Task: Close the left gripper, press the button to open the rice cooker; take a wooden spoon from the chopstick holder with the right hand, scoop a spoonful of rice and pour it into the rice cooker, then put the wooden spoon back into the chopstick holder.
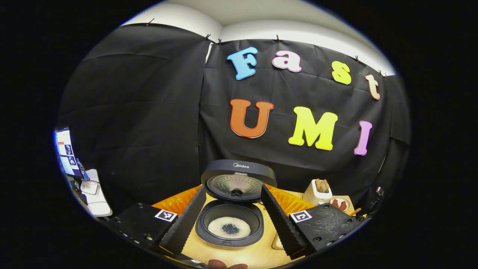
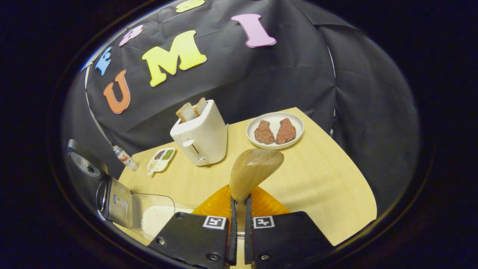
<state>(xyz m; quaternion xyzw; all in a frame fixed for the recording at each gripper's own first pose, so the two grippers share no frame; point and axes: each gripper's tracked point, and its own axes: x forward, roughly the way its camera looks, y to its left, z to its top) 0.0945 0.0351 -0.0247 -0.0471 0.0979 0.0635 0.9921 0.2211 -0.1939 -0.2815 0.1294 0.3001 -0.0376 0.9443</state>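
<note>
Seemingly tight fingers (image 2: 228, 224) around wooden spoon (image 2: 252, 170)

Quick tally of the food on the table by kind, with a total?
Bread slices in the toaster: 2
Meat pieces on the plate: 2
Total: 4
</note>
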